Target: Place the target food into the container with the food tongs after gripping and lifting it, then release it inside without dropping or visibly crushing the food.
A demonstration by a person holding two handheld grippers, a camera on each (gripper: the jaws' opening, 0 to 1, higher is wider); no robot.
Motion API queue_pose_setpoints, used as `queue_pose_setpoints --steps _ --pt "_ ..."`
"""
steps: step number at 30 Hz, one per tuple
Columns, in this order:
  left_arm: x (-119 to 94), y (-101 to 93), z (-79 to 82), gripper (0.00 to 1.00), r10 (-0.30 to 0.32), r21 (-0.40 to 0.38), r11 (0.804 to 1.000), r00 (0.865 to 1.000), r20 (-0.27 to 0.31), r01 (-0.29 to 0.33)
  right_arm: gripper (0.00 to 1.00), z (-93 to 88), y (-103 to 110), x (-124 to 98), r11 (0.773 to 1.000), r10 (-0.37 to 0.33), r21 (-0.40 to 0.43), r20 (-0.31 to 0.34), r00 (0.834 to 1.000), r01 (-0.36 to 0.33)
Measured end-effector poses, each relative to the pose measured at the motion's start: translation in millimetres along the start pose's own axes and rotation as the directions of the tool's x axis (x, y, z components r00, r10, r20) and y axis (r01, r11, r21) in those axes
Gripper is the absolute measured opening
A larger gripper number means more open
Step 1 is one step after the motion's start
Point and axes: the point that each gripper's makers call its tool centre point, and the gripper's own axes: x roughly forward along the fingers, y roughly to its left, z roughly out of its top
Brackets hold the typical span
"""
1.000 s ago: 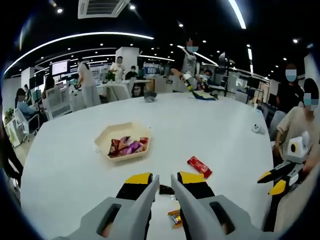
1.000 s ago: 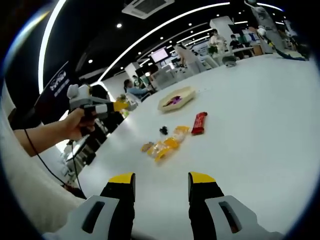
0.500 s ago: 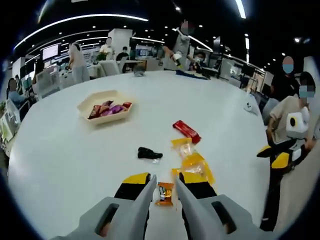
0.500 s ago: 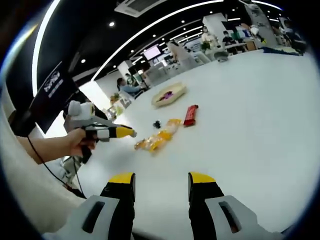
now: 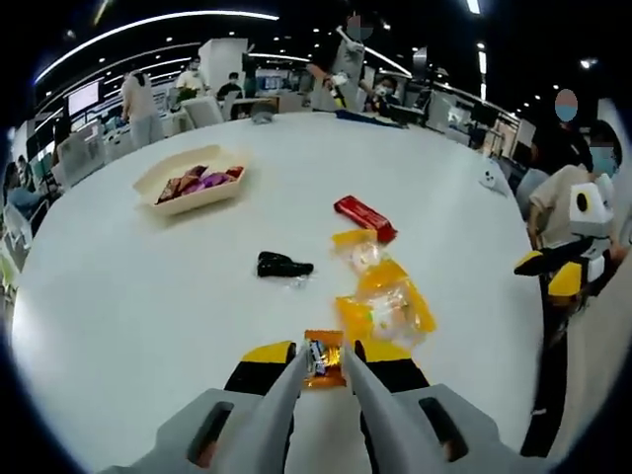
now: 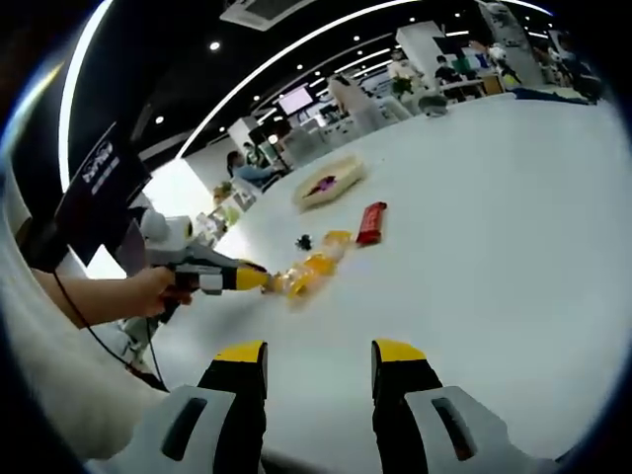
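Bare white table (image 5: pixel 128 296) left, yellow packets (image 5: pixel 390 306) crowding right, black wrapper (image 5: pixel 281 265) ahead

both grippers: 2 grey jaws with yellow-and-black tips; white sleeve (image 6: pixel 59 395), thin black cable (image 6: pixel 94 331).

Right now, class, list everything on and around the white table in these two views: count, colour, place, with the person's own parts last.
Table: one, white, round.
Container: one, cream, far left, holding wrapped snacks.
Red bar: one, mid-table.
Black wrapper: one, left of the yellow packets.
Yellow packets: about three, orange-yellow, in a row below the red bar.
Small orange snack: one, at the left tool's tips.
Bystanders: several, far side.
Left tool: yellow-tipped, jaws close around the snack.
Right tool: yellow-tipped, jaws apart.
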Motion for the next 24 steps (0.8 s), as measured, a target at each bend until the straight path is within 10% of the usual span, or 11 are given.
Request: queue_pose_setpoints --steps 12,24 --pt "-3 -7.1 -0.2 0.16 -0.026 0.015 1.0 0.999 -0.022 0.027 0.42 0.6 1 5 1.0 0.012 0.001 -0.005 1.0 -0.012" --pt "-26 24.0 54.0 0.17 0.043 -0.007 0.999 0.994 0.102 -0.043 0.42 2.6 0 8 1.0 0.019 0.002 -0.002 1.0 -0.019"
